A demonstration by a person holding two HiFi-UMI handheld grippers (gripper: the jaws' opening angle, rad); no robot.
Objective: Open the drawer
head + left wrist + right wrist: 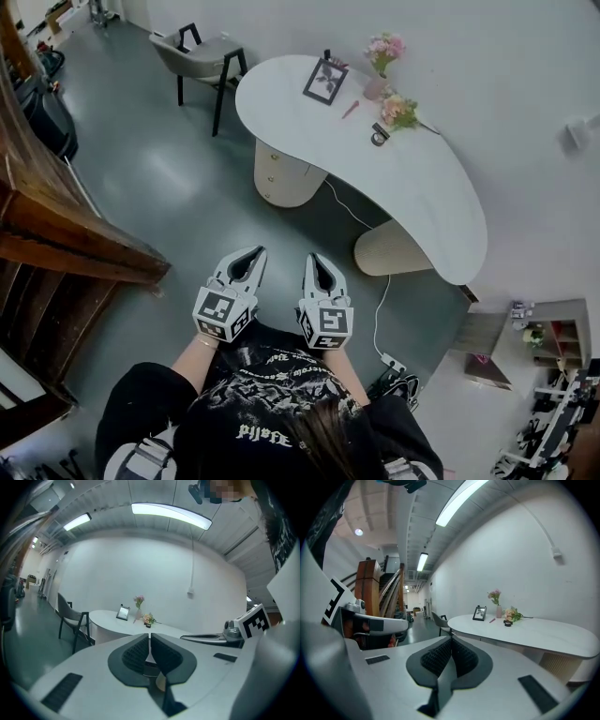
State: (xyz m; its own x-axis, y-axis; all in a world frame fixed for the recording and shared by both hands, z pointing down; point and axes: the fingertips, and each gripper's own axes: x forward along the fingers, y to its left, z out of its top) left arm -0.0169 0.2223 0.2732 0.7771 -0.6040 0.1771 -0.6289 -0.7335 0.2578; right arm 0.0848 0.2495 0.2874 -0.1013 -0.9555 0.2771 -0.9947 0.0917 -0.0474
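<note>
Left tongs [249, 255] and right tongs [315, 260] clenched, empty. The drawer [277, 174] under the tabletop [422, 187] looks rigid, light-sliding; I'd pinch its small knob, if that's one.

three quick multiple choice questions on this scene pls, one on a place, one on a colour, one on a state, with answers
1. Where does the picture frame stand?
A) on the chair
B) on the desk
C) on the floor

2. What colour are the flowers in the vase?
A) blue
B) yellow
C) pink

3. How do the jaws of the left gripper and the right gripper stand?
A) both together, empty
B) both wide apart
C) left clamped on a pen

Answers: B, the frame stands on the desk top; C, the blooms are pink; A, each gripper view shows its jaws meeting with nothing between.
</note>
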